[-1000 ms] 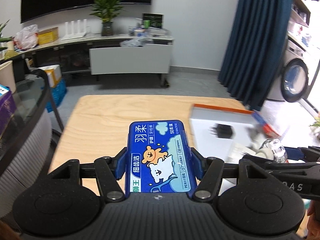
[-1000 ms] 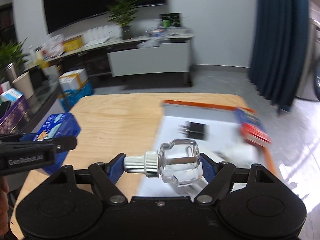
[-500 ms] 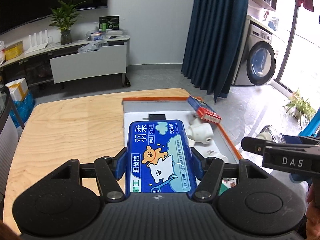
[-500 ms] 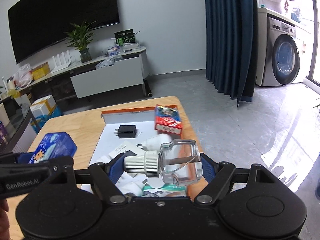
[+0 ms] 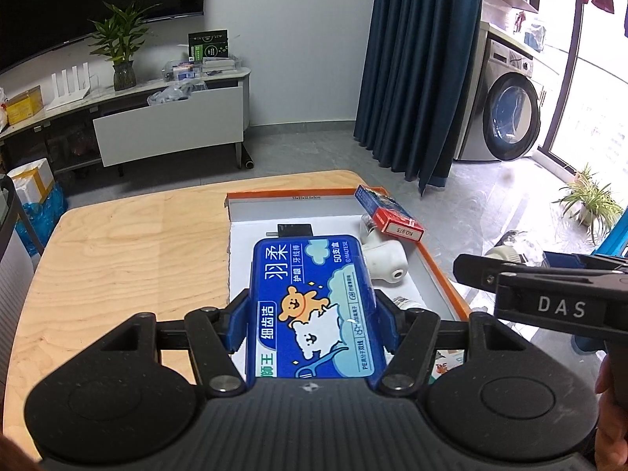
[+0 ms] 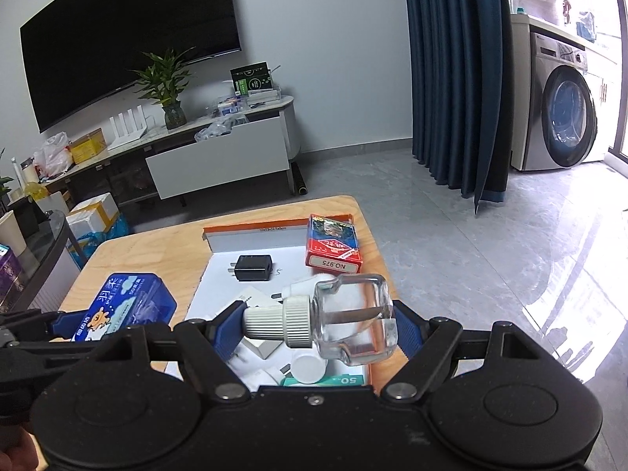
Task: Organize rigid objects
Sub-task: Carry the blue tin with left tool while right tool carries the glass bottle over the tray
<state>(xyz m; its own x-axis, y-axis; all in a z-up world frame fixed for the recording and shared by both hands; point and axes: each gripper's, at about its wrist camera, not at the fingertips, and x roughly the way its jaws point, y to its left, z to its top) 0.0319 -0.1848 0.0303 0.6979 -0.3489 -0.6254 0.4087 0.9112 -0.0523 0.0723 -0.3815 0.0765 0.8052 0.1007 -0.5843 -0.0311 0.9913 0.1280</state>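
The left tongs [image 5: 310, 314] point forward and down, their blue pads [image 5: 237, 324] pressed on both long sides of a box [image 5: 314, 298]. The right tongs [image 6: 318, 329] tilt down likewise, spread wide and clamped end to end on a bottle [image 6: 345, 325]. A hand [image 5: 610, 412] shows at the right edge.

Left tool [image 5: 310, 329] gripping a blue floss-pick box [image 5: 314, 306] over an open tray.

The tool's blue pads are pressing the box's two long sides. Ahead of it, the orange-rimmed tray [image 5: 439, 271] is sitting on the wooden table [image 5: 125, 259], holding a black charger [image 5: 295, 230], a white plug [image 5: 386, 265] and a red card box [image 5: 388, 214]. The right tool [image 5: 549, 294] is hovering to its right.
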